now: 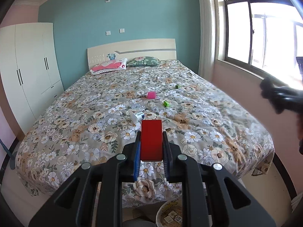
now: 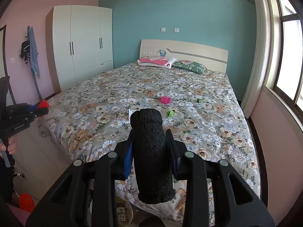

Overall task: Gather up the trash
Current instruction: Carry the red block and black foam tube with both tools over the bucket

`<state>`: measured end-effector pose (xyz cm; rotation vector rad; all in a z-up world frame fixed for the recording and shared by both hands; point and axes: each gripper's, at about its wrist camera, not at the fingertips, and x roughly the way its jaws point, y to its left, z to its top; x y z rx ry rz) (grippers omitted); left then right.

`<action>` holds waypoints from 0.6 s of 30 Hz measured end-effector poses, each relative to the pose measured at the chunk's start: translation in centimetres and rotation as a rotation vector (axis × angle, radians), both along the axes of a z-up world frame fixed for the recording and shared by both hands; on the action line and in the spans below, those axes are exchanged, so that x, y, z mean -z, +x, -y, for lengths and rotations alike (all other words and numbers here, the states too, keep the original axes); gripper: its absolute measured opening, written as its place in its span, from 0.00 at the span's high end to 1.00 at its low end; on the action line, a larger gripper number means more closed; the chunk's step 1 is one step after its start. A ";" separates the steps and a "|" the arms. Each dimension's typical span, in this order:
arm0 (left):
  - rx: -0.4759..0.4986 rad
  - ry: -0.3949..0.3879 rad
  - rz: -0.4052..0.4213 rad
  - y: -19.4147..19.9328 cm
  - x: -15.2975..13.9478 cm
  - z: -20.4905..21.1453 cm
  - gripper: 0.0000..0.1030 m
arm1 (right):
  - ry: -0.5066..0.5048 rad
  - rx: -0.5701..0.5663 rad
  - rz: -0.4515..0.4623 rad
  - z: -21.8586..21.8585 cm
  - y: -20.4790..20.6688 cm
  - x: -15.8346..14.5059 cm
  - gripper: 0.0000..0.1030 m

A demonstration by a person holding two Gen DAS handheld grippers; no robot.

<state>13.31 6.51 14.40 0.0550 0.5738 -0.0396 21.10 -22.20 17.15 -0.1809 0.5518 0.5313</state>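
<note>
Left wrist view: the left gripper [image 1: 151,141] has its jaws closed tight on a red box [image 1: 151,140], which stands between the fingers above the foot of the bed [image 1: 217,124]. The box's red face carries no print that I can make out. Beyond it, on the floral bedspread, lie a white carton [image 1: 137,116] with a blue label too small to read, a light green piece [image 1: 166,103], a pink cup [image 1: 151,95] on its side and, farther off toward the window, a dark green cube [image 1: 177,86]. On the floor at the foot of the bed, below the gripper, sits a bin [image 1: 170,216] holding small printed packets; their writing is illegible. The right gripper [image 1: 278,96] shows blurred at the right edge.

Right wrist view: the right gripper [image 2: 150,140] is clamped on a black knitted roll [image 2: 151,151], which stands up between the fingers and hides most of the white carton [image 2: 130,112]. The pink cup [image 2: 165,100], the light green piece [image 2: 171,112] and the dark green cube [image 2: 199,100] lie apart on the bed [image 2: 217,132]. The left gripper [image 2: 40,107] appears at the left with red at its tip; white lettering on its body is too blurred to read surely. The bin [image 2: 123,213] is partly visible below.
</note>
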 end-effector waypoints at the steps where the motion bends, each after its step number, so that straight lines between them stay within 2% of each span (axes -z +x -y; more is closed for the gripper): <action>1: 0.007 0.000 -0.018 -0.2 0.9 0.0 0.79 | -0.003 -0.012 -0.014 -0.5 -0.3 0.8 0.68; 10: 0.011 0.031 -0.173 -1.2 9.3 0.2 0.79 | -0.038 -0.098 -0.149 -4.2 -1.8 8.3 0.68; 18: 0.086 0.025 -0.319 -1.1 16.3 2.0 0.79 | -0.088 -0.151 -0.288 -7.3 -2.3 16.9 0.68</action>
